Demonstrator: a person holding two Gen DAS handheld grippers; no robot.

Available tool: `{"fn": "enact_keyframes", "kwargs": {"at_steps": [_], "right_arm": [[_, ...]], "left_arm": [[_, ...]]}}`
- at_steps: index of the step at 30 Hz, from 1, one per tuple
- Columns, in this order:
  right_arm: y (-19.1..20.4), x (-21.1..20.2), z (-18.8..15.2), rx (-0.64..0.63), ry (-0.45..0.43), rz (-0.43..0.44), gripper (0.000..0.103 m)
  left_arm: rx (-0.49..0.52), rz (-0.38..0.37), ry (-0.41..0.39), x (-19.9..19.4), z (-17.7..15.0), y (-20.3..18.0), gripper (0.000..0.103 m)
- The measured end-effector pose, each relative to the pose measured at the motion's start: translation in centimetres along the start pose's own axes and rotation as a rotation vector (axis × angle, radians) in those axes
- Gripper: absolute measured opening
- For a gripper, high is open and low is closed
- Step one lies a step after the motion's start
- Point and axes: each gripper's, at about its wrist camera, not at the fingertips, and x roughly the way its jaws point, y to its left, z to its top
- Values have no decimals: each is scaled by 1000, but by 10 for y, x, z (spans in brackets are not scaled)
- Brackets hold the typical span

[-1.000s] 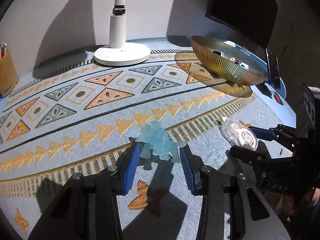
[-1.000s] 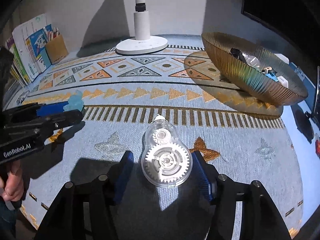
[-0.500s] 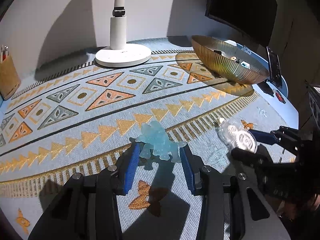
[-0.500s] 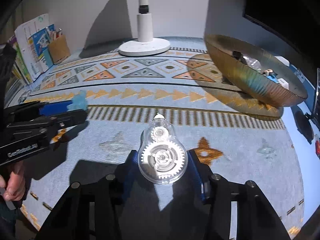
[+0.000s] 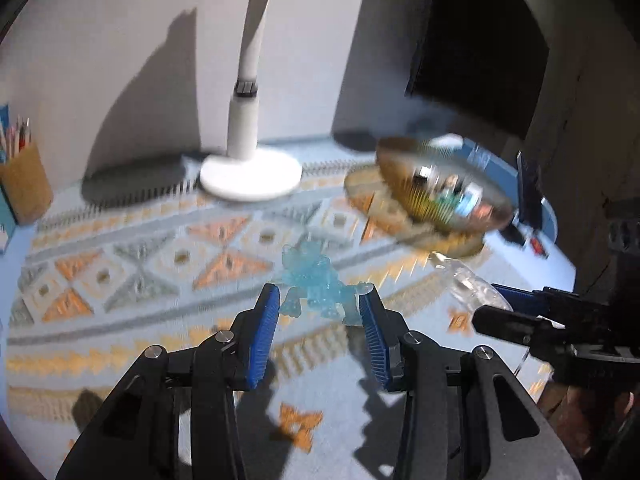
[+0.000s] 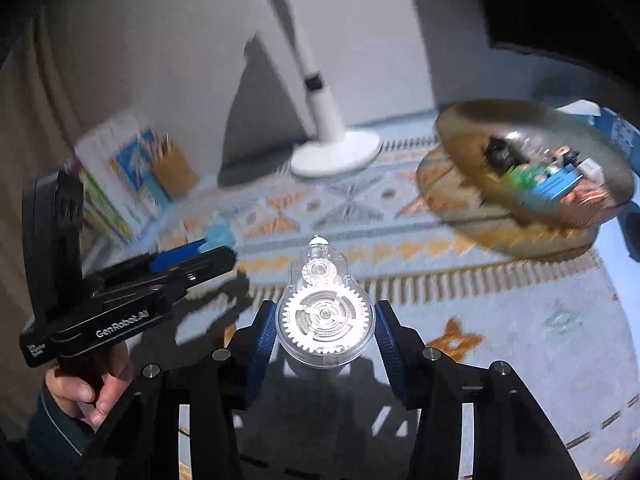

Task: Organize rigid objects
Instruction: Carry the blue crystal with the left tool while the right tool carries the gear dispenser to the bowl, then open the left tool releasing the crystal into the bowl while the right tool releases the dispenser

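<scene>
Both grippers have risen off the patterned cloth since the earlier frames, each carrying its object up with it. Clamped between the blue pads of the left gripper (image 5: 318, 312) is the translucent blue figurine (image 5: 316, 286), now clear of the cloth, with its shadow falling on the weave nearer the camera. The right gripper (image 6: 325, 320) grasps the clear tape dispenser (image 6: 324, 312), its pads pressed on both sides of the round body where the white gear shows; the narrow tip points away from the camera. That dispenser is also lifted, its shadow lying on the cloth below.

Seen from the left wrist, the right gripper (image 5: 520, 312) sits to the right, with the dispenser (image 5: 472, 284) as a blurred clear shape at its tips. Seen from the right wrist, the left gripper (image 6: 212, 246) is off to the left, the blue figurine (image 6: 219, 234) at its end, and a hand (image 6: 86, 388) with a dark sleeve wraps its grip.

Beneath lies the patterned cloth (image 5: 140, 280), pale blue with orange and grey triangles. At far right stands the golden ribbed bowl (image 6: 460, 128), tilted, with small mixed items inside that are too blurred to name. At far centre is the white lamp base (image 5: 250, 174) with its stem rising. At far left stands a brown pencil cup (image 5: 24, 188), with colourful books (image 6: 120, 176) next to it.
</scene>
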Motion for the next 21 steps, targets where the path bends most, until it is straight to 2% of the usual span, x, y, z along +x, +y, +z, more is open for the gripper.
{"fn": "enact_keyframes", "kwargs": {"at_steps": [5,10,14,17,21], "right_arm": [[-31,-50,46,45,-155,-84,48],[-74,-102,106,87,-343,-274,48],[-110,-115,139,151,-399,-351,48],[-131,-110,151,190,-401,-392,48],[-156,-85,157,226,-359,-417,48]], "left_arm": [[53,-41,-101,-12,56,-26,38],[96,-96,-168,-1,114,-58,38],[122,-135,-193,28,152,-86,38],[126,-163,-167,61,169,-101,38],[135,-196,-104,109,174,-118,38]]}}
